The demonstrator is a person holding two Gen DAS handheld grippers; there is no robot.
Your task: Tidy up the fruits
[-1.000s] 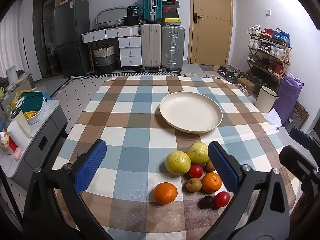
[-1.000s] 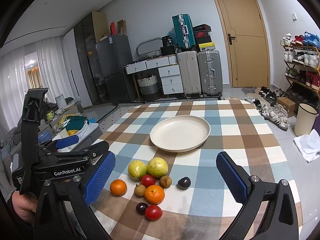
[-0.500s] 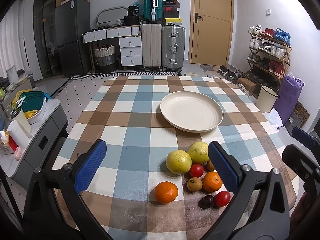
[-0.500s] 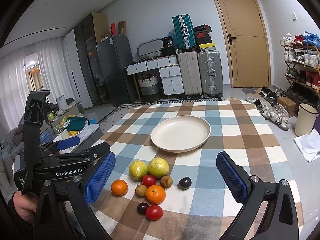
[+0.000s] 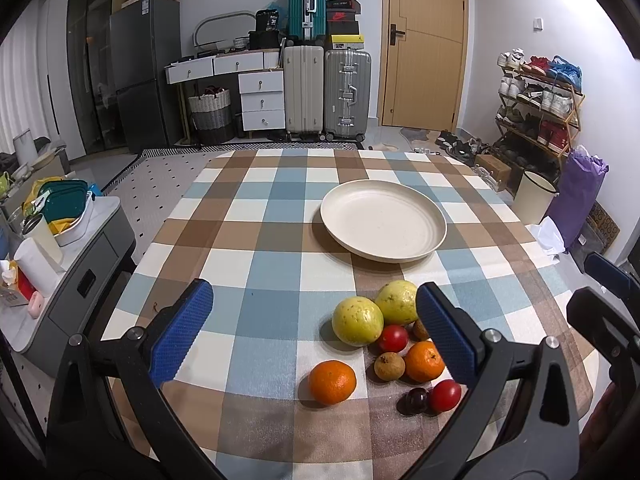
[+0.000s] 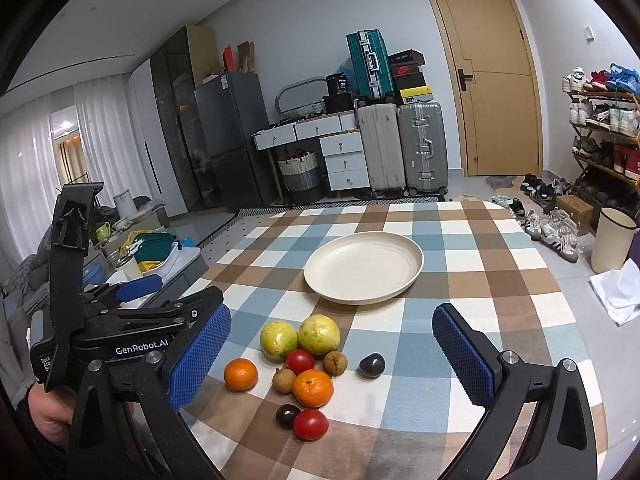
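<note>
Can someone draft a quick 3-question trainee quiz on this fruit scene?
1. True or false: the plate already holds fruit.
2. How many oranges lie on the tablecloth?
3. Which piece sits apart on the right of the cluster in the right wrist view: A) tomato, B) dark plum, C) green fruit?

Key
1. False: the plate is bare; all fruit lies on the cloth nearer the camera.
2. Two: one orange at the left edge, another orange in the middle.
3. B. Both the left tool and right tool are open and hold nothing.
</note>
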